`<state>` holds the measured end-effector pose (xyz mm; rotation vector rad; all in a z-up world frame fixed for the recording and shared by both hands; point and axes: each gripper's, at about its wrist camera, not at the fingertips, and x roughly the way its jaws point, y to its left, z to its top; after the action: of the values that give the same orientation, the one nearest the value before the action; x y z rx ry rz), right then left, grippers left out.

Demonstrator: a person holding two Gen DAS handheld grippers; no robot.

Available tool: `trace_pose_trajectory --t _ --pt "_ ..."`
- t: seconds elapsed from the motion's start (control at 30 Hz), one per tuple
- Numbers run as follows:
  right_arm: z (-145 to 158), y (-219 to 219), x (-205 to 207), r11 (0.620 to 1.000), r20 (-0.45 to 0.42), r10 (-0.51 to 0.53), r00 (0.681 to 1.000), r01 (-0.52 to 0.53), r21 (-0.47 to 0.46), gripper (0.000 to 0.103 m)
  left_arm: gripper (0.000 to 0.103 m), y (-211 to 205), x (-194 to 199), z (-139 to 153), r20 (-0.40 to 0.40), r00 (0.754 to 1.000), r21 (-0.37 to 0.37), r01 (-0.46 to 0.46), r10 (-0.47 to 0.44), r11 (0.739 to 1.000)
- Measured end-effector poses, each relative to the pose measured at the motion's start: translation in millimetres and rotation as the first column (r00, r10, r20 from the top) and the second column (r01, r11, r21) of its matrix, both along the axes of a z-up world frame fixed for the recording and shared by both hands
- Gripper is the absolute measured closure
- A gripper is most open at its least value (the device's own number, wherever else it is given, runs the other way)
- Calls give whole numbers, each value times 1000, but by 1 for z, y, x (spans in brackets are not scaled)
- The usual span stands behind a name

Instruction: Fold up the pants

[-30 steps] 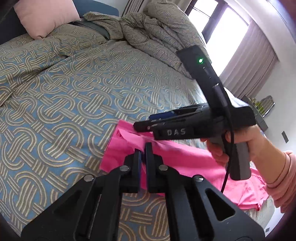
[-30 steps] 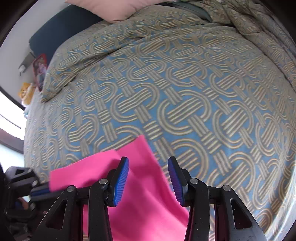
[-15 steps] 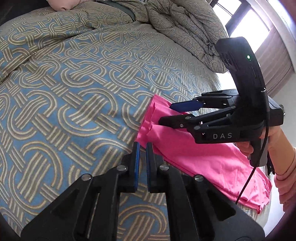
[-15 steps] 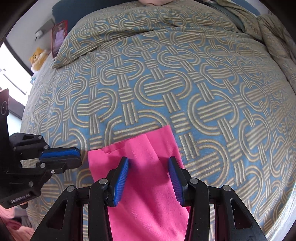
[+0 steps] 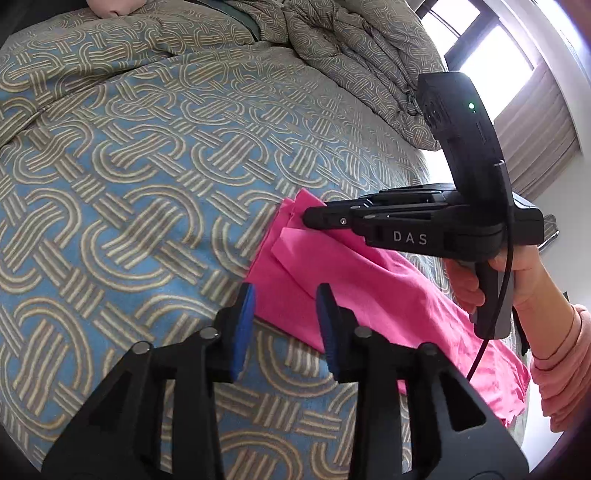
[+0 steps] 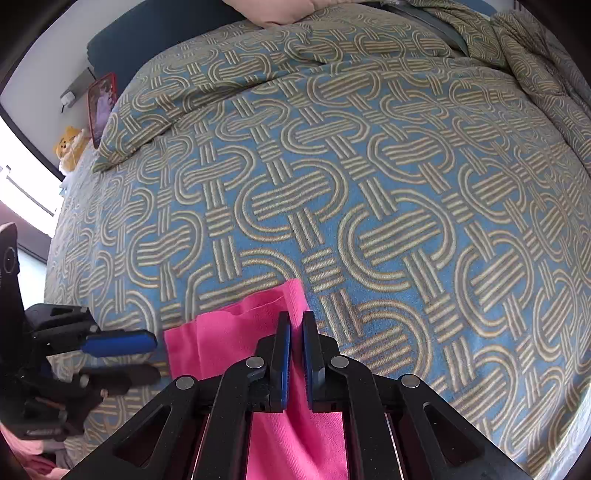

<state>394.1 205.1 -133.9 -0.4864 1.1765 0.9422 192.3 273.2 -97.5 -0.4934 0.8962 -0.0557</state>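
The bright pink pants (image 5: 354, 291) lie flat on the patterned bedspread (image 5: 155, 173), their end layers slightly offset. My left gripper (image 5: 284, 314) is open and empty, just above the near edge of the pants' end. My right gripper (image 5: 306, 219) reaches in from the right, held by a hand. In the right wrist view it (image 6: 296, 332) is shut on a fold of the pants (image 6: 236, 332) near their far corner. The left gripper (image 6: 122, 358) shows open at the left there.
A rumpled duvet (image 5: 362, 55) is heaped at the far side of the bed. A pink pillow (image 6: 291, 9) lies at the head. A framed picture (image 6: 101, 107) and a yellow toy (image 6: 70, 146) stand beside the bed. A window (image 5: 480, 40) is beyond.
My left gripper has opened and let go of the pants. My right gripper has closed on the far corner of the pants, which now lie farther up the bed.
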Motion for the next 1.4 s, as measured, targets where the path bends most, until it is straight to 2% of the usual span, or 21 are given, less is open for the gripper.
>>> trace_pose_trajectory --t 0.13,0.23,0.27,0.3,0.33,0.4,0.5,0.57,0.63,0.73,0.87,1.0,1.03,1.07,1.13,1.17,1.2,1.27,1.33,1.4 --pt "0 1 -1 1000 -1 -9 1000 9 12 96 67 -2 20 -3 -6 1000 25 16 -15 1000" --pt "0 1 -1 1000 -1 -6 1000 6 7 96 67 -2 34 -2 23 999 42 43 -44 998" --pt "0 1 -1 1000 0 -5 1000 5 6 96 76 -2 38 -2 31 998 41 60 -62 997" --pt "0 1 0 1000 1 -5 1000 5 7 96 97 -3 42 -1 37 995 29 89 -90 996" --pt "0 1 0 1000 0 -8 1000 8 8 96 101 -4 43 2 45 993 10 107 -107 994" --pt "0 2 0 1000 -5 -21 1000 21 18 96 101 -8 35 14 93 985 -17 147 -145 989" --pt "8 -2 -4 997 -28 -10 1000 12 76 97 101 -16 16 34 130 979 48 153 -158 987" --pt "18 -2 -8 994 -16 5 1000 -3 113 97 101 -15 6 41 143 978 61 147 -154 987" --pt "24 2 -10 992 7 13 1000 -13 126 97 100 -11 3 42 128 981 117 128 -143 985" --pt "20 11 -6 997 62 -13 998 9 71 97 99 -1 8 27 39 994 174 91 -99 981" --pt "12 13 -2 999 101 -44 994 43 18 97 99 14 3 9 -16 998 125 60 -59 990" --pt "13 3 -2 999 91 -51 995 50 11 97 99 20 -8 1 -21 999 75 41 -40 996" --pt "14 0 -3 999 83 -47 995 46 14 96 99 18 -12 0 -19 999 60 46 -45 997" --pt "16 -4 -5 999 65 -35 997 33 21 90 99 15 -12 0 -16 999 54 53 -52 997" --pt "18 -10 -10 1000 27 7 1000 -7 27 76 93 8 -9 0 -11 997 69 71 -70 995" --pt "18 -11 -14 999 25 28 999 -29 25 70 86 4 -4 1 -9 997 87 78 -77 993" --pt "18 -11 -16 999 37 44 998 -45 16 67 82 -1 0 3 -4 996 105 85 -85 991" --pt "13 -8 -20 998 51 68 996 -67 -18 66 81 -8 13 4 5 994 125 111 -113 986" --pt "5 -4 -21 996 49 71 996 -69 -51 67 81 -13 23 4 2 992 127 127 -128 984" --pt "2 -2 -21 997 44 63 997 -61 -45 97 83 -19 30 5 10 987 130 155 -158 979"
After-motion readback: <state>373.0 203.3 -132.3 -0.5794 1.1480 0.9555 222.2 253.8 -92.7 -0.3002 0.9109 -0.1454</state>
